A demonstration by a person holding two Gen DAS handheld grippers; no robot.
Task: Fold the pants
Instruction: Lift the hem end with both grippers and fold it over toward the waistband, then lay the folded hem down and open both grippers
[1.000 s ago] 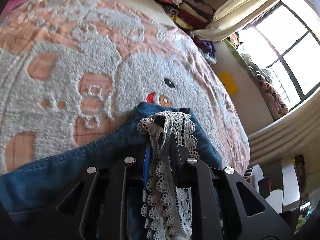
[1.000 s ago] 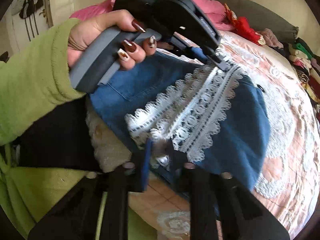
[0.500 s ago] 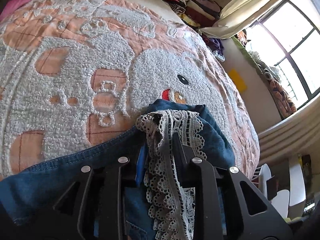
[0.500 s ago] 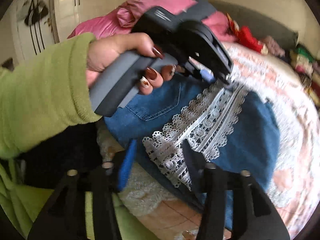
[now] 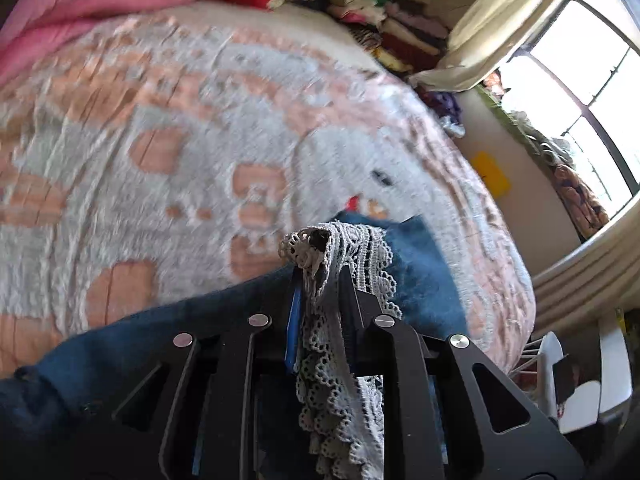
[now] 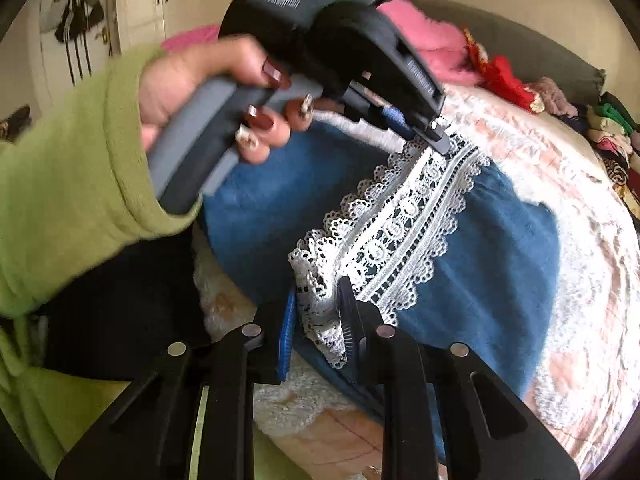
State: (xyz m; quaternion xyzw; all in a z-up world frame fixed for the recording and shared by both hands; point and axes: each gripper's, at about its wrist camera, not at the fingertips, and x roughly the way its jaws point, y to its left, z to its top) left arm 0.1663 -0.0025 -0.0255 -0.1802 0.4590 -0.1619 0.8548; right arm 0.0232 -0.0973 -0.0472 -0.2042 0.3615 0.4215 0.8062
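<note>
The pants are blue denim [image 6: 472,248] with a white lace hem [image 6: 400,232], lying on a pink-and-white bedspread [image 5: 200,128]. My left gripper [image 5: 320,276] is shut on one end of the lace hem [image 5: 340,252]; it shows from outside in the right wrist view [image 6: 434,136], held by a hand in a green sleeve. My right gripper [image 6: 318,292] is shut on the other end of the lace hem. The lace stretches between the two grippers above the denim [image 5: 424,280].
A pink duvet [image 5: 92,12] and stacked folded clothes [image 5: 392,28] lie at the far side of the bed. A window [image 5: 580,92] with curtains is at the right. White wardrobe doors [image 6: 140,8] stand behind the hand.
My right gripper opened half a second ago and has closed again on the lace hem. The left gripper has kept its grip and lifted; the view is motion-blurred.
</note>
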